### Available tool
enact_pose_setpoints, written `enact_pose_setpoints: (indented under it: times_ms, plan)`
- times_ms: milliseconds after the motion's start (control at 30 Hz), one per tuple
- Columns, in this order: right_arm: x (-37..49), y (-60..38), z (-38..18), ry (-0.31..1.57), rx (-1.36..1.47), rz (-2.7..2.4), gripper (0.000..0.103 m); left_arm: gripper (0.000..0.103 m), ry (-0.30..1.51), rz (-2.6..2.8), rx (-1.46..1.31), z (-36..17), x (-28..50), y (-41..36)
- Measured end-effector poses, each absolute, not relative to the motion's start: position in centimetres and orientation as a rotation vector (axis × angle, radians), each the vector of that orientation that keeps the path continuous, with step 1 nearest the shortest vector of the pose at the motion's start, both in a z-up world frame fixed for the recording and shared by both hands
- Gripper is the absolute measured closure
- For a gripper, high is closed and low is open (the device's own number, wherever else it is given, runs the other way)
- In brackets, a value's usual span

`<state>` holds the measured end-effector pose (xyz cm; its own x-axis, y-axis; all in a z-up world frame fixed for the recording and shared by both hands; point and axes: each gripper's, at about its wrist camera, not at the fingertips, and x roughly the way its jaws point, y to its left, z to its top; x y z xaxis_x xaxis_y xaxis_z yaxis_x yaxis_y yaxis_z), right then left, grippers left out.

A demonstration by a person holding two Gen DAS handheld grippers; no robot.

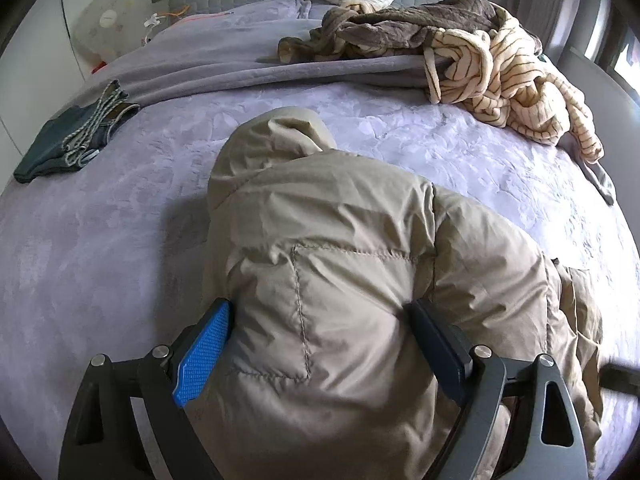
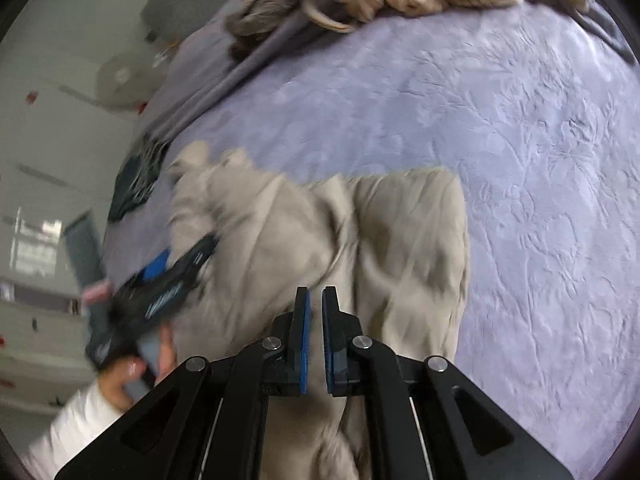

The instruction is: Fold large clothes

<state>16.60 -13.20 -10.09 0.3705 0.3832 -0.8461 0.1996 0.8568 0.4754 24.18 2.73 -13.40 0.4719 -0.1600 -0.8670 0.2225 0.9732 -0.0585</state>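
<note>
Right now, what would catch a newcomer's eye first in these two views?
A puffy beige hooded jacket sprawls across the lavender embossed bedspread, filling the foreground. The left gripper straddles its padded bulk with jaws wide, while the right gripper hangs nearly shut over the jacket's right half. At the bed's far right lies a cream striped garment tangled with a grey-brown one.
</note>
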Motion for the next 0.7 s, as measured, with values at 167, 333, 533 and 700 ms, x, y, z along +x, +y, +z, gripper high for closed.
enact_pose_setpoints:
  times_ms: [167,333,533,700]
  plan:
    - [13.9,-10.7,-10.4,1.253,0.466,0.162,0.096,0.013,1.038,-0.218,0.093,-11.1,22.8,3.7]
    - [12.3,-10.2,-12.6,1.300,0.445,0.134,0.096,0.013,1.010,-0.216,0.103,-8.5,18.4,6.8]
    - [12.0,-10.6,-14.5,1.309,0.449,0.101,0.091,0.013,1.095,-0.174,0.080,-10.0,12.8,9.2]
    - [11.5,-10.6,-14.8,1.331,0.434,0.069,0.081,0.013,1.178,-0.172,0.075,-12.3,11.0,9.5]
